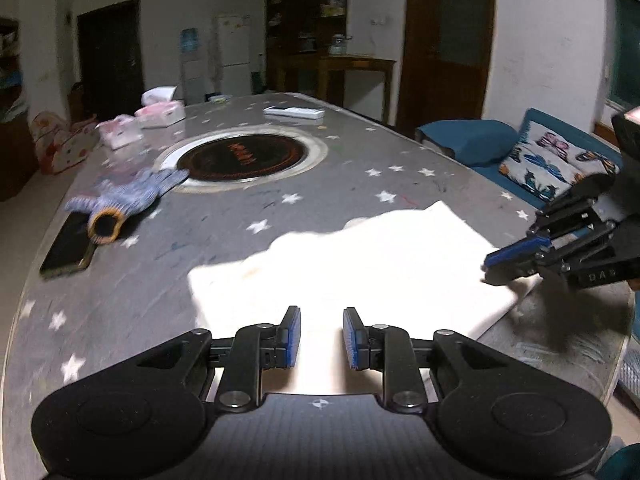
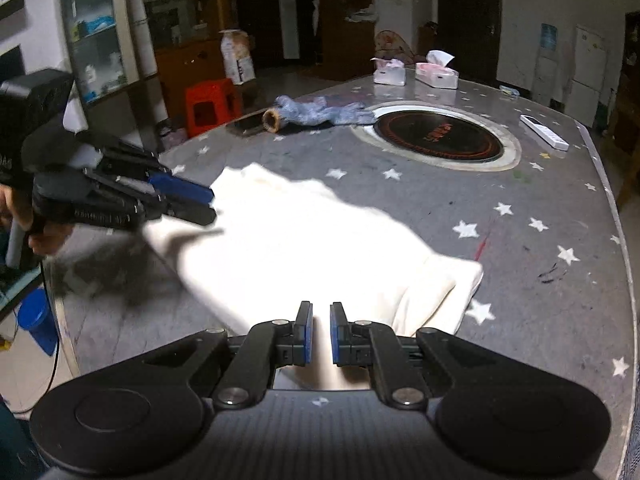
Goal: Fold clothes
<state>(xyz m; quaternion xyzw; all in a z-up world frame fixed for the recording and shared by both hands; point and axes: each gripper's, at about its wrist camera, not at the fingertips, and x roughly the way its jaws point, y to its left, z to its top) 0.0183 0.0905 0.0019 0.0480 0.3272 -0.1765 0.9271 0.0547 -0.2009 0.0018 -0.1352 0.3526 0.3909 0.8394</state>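
A white folded cloth (image 1: 360, 264) (image 2: 304, 232) lies on the grey star-patterned table (image 1: 360, 184) (image 2: 520, 240). My left gripper (image 1: 322, 312) hovers over the cloth's near edge, open, with nothing between its blue pads. In the right wrist view the left gripper (image 2: 213, 206) points at the cloth's far left corner, fingers apart. My right gripper (image 2: 321, 308) sits above another edge of the cloth, its pads a narrow gap apart and holding nothing. In the left wrist view the right gripper (image 1: 485, 269) reaches in over the cloth's right corner. A hand holds each tool.
A blue knitted glove (image 1: 132, 196) (image 2: 320, 110) and a dark phone (image 1: 66, 248) (image 2: 246, 124) lie beyond the cloth. A round black hob (image 1: 244, 158) (image 2: 438, 136) is set in the table's middle. A white remote (image 1: 294, 112) and tissue packs (image 1: 160, 114) lie farther back.
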